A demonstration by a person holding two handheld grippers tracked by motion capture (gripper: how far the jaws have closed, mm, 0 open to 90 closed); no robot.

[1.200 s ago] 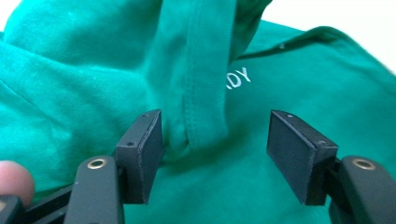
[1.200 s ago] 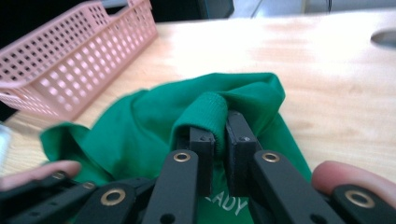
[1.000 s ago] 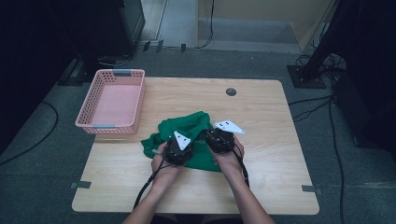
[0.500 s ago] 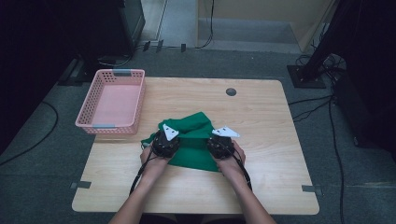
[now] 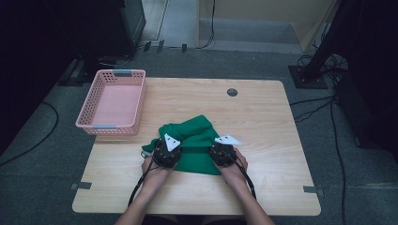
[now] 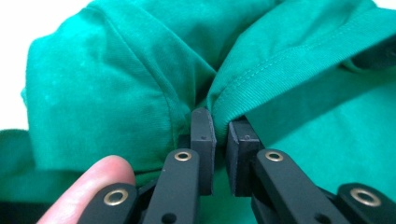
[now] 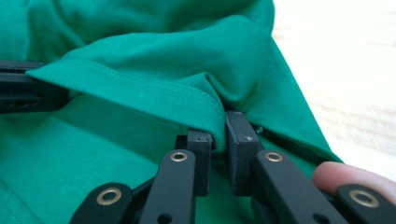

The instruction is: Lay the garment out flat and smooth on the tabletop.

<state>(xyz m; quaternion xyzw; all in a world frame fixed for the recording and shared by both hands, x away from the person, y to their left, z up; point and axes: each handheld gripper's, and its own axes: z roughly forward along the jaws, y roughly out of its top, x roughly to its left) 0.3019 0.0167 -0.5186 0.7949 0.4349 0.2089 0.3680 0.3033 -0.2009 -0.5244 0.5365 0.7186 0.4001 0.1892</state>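
Dim flooring surrounds a pale wooden table (image 5: 263, 117). Upper left sits a pink basket (image 5: 112, 101); at centre, a crumpled green shirt (image 5: 195, 140). Left gripper (image 5: 166, 151) and right gripper (image 5: 223, 151) each pinch its hem (both jaws clamped on fabric).

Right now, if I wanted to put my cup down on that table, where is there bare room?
The right side of the table is bare, from the green garment to the edge. The far strip around the round grommet is free too. The near left corner is open. The left is crowded: the pink basket sits there, the garment beside it.
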